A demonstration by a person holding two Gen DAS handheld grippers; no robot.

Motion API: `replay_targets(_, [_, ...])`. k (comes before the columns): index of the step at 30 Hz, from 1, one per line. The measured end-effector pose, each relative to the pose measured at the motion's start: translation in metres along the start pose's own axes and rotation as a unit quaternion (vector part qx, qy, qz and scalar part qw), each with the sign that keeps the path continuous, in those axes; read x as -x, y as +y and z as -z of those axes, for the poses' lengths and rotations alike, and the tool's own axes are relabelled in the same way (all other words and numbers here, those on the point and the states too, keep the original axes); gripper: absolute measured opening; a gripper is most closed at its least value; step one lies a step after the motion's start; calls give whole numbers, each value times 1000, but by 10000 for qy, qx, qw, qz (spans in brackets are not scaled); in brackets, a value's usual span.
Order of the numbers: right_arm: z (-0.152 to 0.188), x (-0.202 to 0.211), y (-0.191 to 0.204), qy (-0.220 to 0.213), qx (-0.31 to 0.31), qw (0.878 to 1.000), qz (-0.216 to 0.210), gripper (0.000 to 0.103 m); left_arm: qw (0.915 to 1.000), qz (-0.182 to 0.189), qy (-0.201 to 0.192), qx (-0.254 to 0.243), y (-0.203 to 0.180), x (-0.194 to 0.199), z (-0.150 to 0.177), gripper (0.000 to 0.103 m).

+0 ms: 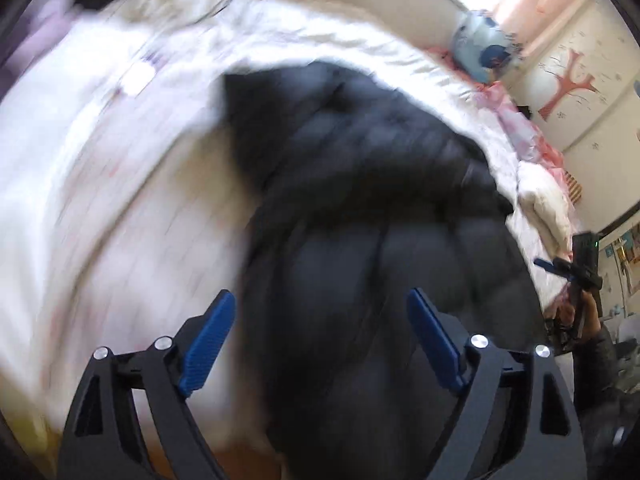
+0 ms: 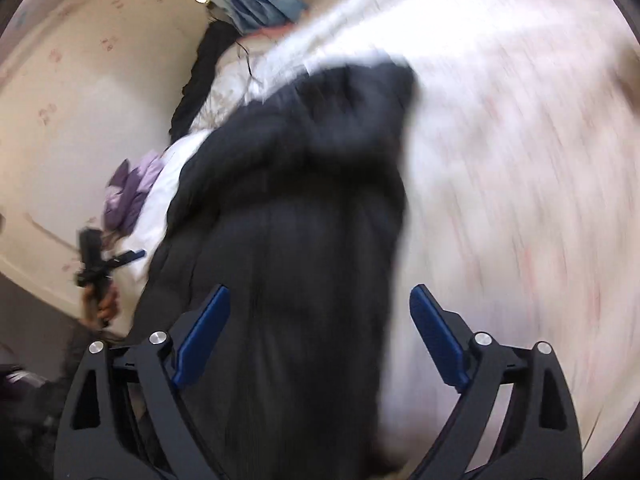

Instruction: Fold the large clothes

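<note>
A black quilted puffer jacket (image 1: 360, 208) lies lengthwise on the white bed cover (image 1: 100, 200), blurred in both views. My left gripper (image 1: 320, 294) hovers over the jacket's near end, its blue pads wide apart and nothing between them. My right gripper (image 2: 320, 288) stands open the same way over the jacket (image 2: 304, 200), pads clear of the cloth. Each view shows the other gripper held in a hand beside the bed: the right gripper (image 1: 560, 270) at the right edge, the left gripper (image 2: 120, 258) at the left edge.
A blue patterned bundle (image 1: 484, 50) and pink bedding (image 1: 520, 120) lie at the far end of the bed. A purple garment (image 2: 128, 192) and a dark cloth (image 2: 200, 76) sit along the cream wall (image 2: 80, 100). White cover (image 2: 520, 160) spreads right of the jacket.
</note>
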State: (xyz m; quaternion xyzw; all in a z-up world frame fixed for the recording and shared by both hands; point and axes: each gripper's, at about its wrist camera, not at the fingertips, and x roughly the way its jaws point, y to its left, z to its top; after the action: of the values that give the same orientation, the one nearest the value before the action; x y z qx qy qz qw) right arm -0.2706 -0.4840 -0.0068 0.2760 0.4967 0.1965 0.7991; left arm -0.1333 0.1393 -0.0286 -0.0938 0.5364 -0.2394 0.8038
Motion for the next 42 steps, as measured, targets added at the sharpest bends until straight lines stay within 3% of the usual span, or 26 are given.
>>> replay_targets(2, [38, 4, -18, 341, -325, 9988, -116, 89, 9980, 271, 239, 515, 32, 7, 43, 84])
replay_targets(4, [64, 5, -30, 515, -629, 9950, -588, 89, 9914, 837, 369, 934, 50, 5, 82, 84])
replay_targets(7, [91, -7, -38, 788, -798, 9880, -1061, 90, 9804, 1490, 629, 1126, 50, -12, 128, 87])
replay_targets(10, [103, -26, -42, 988, -906, 9823, -1305, 94, 9681, 1969, 808, 1323, 43, -32, 152, 90])
replay_targets(13, [103, -35, -43, 815, -1010, 9760, -1751, 93, 9622, 2249, 663, 1385, 37, -33, 161, 90])
replay_targets(16, [106, -30, -29, 688, -820, 9725, -2067, 78, 9708, 1945, 705, 1218, 34, -30, 167, 96])
replay_targets(17, [104, -34, -24, 712, -763, 9721, -2100, 67, 9713, 1902, 710, 1238, 38, -31, 168, 96])
replay_targets(18, [104, -33, -20, 726, -677, 9719, -2134, 54, 9671, 1999, 701, 1406, 45, -32, 170, 96])
replay_targets(19, [103, -32, -13, 729, -533, 9723, -2156, 48, 9624, 2138, 671, 1534, 50, -33, 169, 96])
replay_targets(21, [107, -30, -5, 762, -404, 9725, -2164, 30, 9499, 2630, 647, 1560, 46, -35, 171, 96])
replay_targets(24, [109, -21, 7, 721, -167, 9740, -2140, 21, 9453, 2916, 793, 1227, 16, -43, 177, 96])
replay_targets(25, [109, -22, 12, 707, -86, 9758, -2068, 21, 9465, 2903, 782, 1174, 11, -43, 179, 93])
replay_targets(27, [109, -27, 18, 796, -7, 9796, -1845, 18, 9548, 2648, 686, 1164, 5, -41, 178, 66])
replay_targets(28, [108, -29, 21, 818, 32, 9810, -1761, 17, 9566, 2586, 610, 1196, 3, -38, 177, 58])
replay_targets(30, [111, -26, 32, 720, 119, 9825, -1712, 12, 9626, 2404, 440, 1167, -3, -24, 172, 28])
replay_targets(32, [107, -12, 49, 416, 233, 9785, -2007, 10, 9715, 2162, 245, 942, -17, -3, 165, 17])
replay_targets(35, [101, 19, 74, -186, 459, 9614, -2707, 10, 9699, 2381, -167, 482, -41, 39, 153, 13])
replay_targets(37, [101, 36, 85, -342, 567, 9534, -2944, 10, 9627, 2681, -324, 184, -53, 60, 148, 13])
replay_targets(38, [103, 39, 89, -285, 604, 9523, -2977, 10, 9584, 2840, -275, 14, -59, 67, 148, 13])
replay_targets(40, [109, 35, 88, 9, 575, 9573, -2834, 12, 9579, 2865, 63, -160, -57, 60, 153, 13])
replay_targets(42, [116, 21, 75, 336, 405, 9668, -2502, 25, 9611, 2689, 625, 25, -39, 35, 165, 19])
